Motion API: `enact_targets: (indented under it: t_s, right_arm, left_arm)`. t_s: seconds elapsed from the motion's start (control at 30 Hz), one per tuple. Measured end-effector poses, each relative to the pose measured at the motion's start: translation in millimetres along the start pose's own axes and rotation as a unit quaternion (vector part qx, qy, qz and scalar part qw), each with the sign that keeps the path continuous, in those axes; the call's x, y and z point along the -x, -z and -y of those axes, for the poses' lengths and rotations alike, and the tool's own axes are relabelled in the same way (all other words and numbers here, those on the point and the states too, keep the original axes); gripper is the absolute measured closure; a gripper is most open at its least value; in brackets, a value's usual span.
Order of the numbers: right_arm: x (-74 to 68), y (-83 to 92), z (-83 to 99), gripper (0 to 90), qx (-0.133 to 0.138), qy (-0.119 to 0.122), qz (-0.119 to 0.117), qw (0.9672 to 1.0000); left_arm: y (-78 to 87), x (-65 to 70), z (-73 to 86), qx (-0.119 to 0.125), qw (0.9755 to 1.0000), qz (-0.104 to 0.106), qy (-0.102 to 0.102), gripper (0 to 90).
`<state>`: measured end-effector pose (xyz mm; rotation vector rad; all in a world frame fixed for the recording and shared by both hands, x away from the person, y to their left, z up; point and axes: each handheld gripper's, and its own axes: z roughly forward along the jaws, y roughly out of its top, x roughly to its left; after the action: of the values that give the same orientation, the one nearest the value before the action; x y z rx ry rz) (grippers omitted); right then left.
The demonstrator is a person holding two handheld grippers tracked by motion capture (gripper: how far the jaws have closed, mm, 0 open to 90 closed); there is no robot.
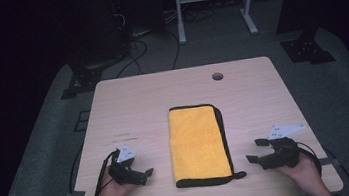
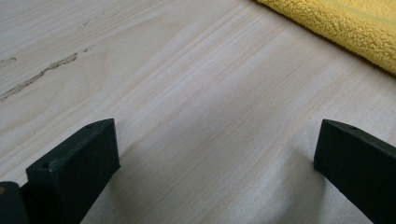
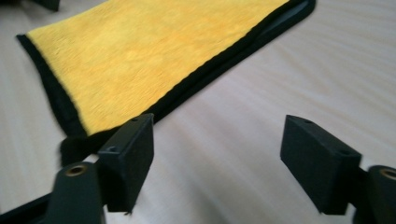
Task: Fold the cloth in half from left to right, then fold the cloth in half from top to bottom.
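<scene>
Looking down at the table [image 1: 127,98], we see the towel [image 1: 198,143] lying folded into a long strip near the middle, between our two grippers and apart from both. It is yellow and fluffy with a black hem, so we judge it light, soft and limp: it will sag and unfold if lifted by one point, and the pile should give the pads good friction, not slip. The best hold looks like the hemmed edge or a corner; the near right corner, where the hem ends in a small black tab, lies just ahead of the right gripper [image 1: 253,152]. Pinching every layer there would keep the fold together.

The right gripper's jaws stand wide apart with bare wood between them. The left gripper [image 1: 143,168] is also spread, nothing between its jaws, resting by the towel's left side.

We see no containers on the table.
</scene>
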<state>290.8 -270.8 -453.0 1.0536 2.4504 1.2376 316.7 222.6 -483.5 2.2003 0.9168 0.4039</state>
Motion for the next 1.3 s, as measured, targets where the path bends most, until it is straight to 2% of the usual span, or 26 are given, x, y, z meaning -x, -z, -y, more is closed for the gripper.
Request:
enact_targets:
  t_s: [0.13,0.2,0.43,0.63,0.67,0.87,0.93,1.0,1.07,1.17,1.23,1.3]
  right_arm:
    - [14.1,-8.4,-6.4,17.8,0.005,-0.009,0.012,0.9999]
    - [19.4,-13.4,-9.2,15.0,-0.001,-0.015,0.018,0.9997]
    - [31.8,-28.2,-27.8,15.2,-0.003,-0.018,0.043,0.9989]
    - [41.1,-44.9,-48.8,15.2,-0.002,-0.018,0.042,0.999]
    - [42.4,-48.3,-52.0,15.3,-0.001,-0.02,0.043,0.9988]
    - [46.5,-69.6,-70.0,17.1,-0.004,-0.014,0.045,0.9989]
    - [48.4,-74.0,-74.6,18.9,0.01,-0.016,0.045,0.9988]
    - [51.2,-80.7,-81.0,18.3,0.003,-0.016,0.046,0.9988]
    - [54.5,-85.9,-86.0,20.0,0.016,-0.016,0.047,0.9986]
    - [59.9,-96.0,-93.6,19.3,0.008,-0.015,0.053,0.9984]
    - [63.7,-101.8,-97.8,21.8,0.006,-0.018,0.045,0.9988]
    - [65.4,-106.8,-101.6,23.7,0.01,-0.014,0.057,0.9982]
  left_arm:
    - [-3.8,-2.5,-3.7,0.004,1.0,0.003,0.006,0.0]
    - [-6.1,-3.6,-6.6,0.001,1.0,0.004,0.003,0.0]
    - [-13.9,-9.7,-26.6,0.004,0.9996,0.029,0.005,0.0]
    - [-21.1,-17.5,-46.1,0.019,0.9992,0.035,0.006,0.7]
    - [-22.7,-19.0,-49.1,0.021,0.9992,0.035,0.006,4.0]
    - [-32.1,-27.5,-67.3,0.028,0.9991,0.03,0.006,5.2]
    - [-35.4,-29.2,-73.7,0.033,0.999,0.029,0.007,6.6]
    - [-39.1,-30.7,-80.5,0.038,0.9989,0.027,0.008,6.6]
    - [-42.9,-32.3,-87.3,0.044,0.9985,0.031,0.006,10.3]
    - [-48.9,-34.2,-97.6,0.052,0.9981,0.033,0.006,12.7]
    - [-53.8,-36.0,-105.7,0.058,0.9977,0.033,0.007,14.2]
    - [-58.4,-38.3,-111.9,0.06,0.9977,0.032,0.005,17.8]
